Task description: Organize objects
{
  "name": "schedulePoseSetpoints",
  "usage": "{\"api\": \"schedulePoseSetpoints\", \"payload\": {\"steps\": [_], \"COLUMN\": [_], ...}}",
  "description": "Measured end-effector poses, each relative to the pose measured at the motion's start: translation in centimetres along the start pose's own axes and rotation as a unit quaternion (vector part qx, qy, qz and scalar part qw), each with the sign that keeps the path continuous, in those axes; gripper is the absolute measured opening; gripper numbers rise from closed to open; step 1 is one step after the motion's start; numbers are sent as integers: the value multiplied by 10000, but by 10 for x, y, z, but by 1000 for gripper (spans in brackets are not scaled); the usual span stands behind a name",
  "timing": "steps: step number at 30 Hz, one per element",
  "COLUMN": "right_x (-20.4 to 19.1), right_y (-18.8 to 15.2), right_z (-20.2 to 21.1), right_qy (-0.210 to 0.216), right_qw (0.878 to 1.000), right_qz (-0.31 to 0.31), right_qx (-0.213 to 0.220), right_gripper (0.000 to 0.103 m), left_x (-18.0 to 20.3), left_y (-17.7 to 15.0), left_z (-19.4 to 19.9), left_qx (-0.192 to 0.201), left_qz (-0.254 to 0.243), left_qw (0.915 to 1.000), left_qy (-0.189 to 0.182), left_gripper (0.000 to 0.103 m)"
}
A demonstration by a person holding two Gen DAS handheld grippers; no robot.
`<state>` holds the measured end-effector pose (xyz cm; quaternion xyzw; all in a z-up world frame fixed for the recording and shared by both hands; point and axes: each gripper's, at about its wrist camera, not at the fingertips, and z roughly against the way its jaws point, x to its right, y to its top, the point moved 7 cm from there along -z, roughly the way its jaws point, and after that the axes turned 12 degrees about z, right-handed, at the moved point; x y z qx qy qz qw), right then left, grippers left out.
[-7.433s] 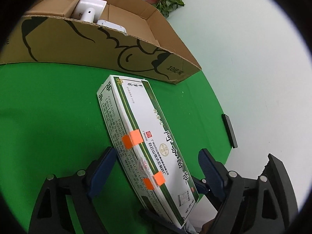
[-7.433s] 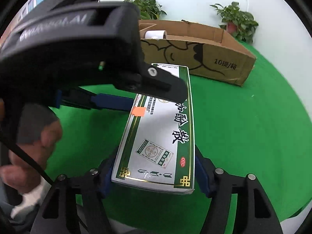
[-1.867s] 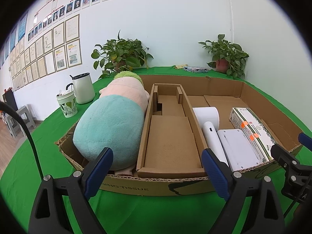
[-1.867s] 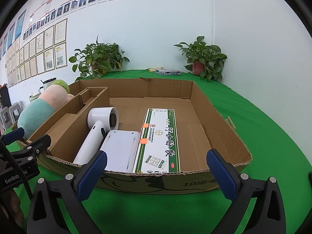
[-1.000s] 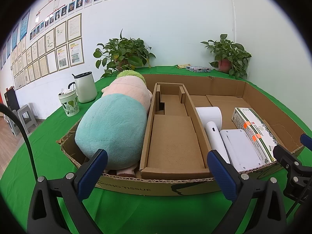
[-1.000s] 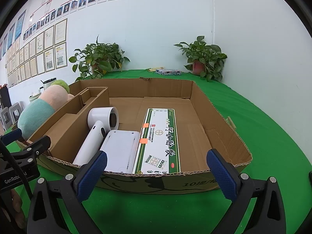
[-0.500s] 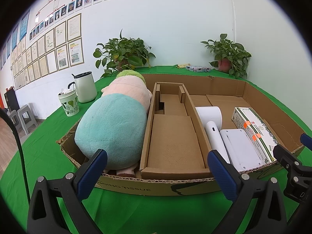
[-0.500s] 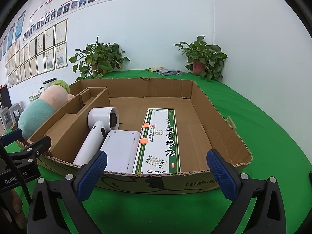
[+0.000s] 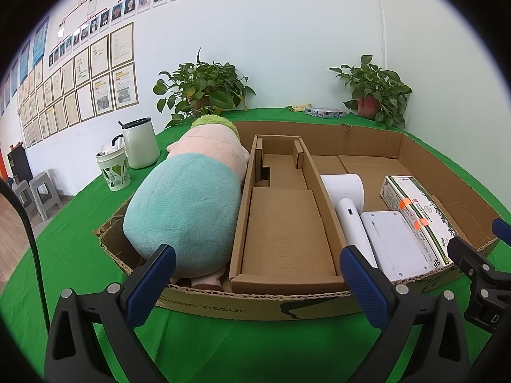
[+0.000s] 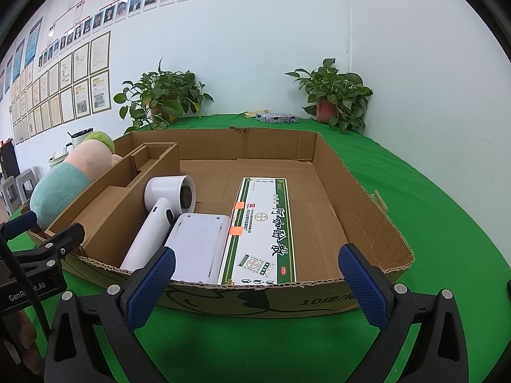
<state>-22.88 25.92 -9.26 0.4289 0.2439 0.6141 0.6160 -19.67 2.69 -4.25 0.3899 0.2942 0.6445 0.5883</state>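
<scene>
Left gripper gapes empty before the cardboard box holding a plush toy, cardboard insert, white hair dryer, white device and medicine box

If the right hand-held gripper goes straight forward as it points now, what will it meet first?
Most likely the near wall of the cardboard box: the open right hand-held gripper faces it at rim height. Slightly higher, it would pass over onto the green-and-white carton. Depth is unclear.

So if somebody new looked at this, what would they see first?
Probably the big teal and pink plush toy stuffed into the left end of the cardboard box. Next, the green and white carton lying flat on the right, beside a white hair dryer.
</scene>
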Motion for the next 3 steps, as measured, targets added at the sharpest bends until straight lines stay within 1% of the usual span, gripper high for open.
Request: {"api": "schedulePoseSetpoints", "payload": {"steps": [3], "right_x": [1], "right_y": [0], "right_z": [0], "right_qy": [6], "right_qw": [10000], "right_qz": [-6], "right_qx": [2], "right_gripper": [103], "left_x": [0], "left_y": [0], "left_z": [0], "left_qx": [-3], "left_qz": [2], "left_qw": [10000], "left_qy": [-2], "left_gripper": [102]}}
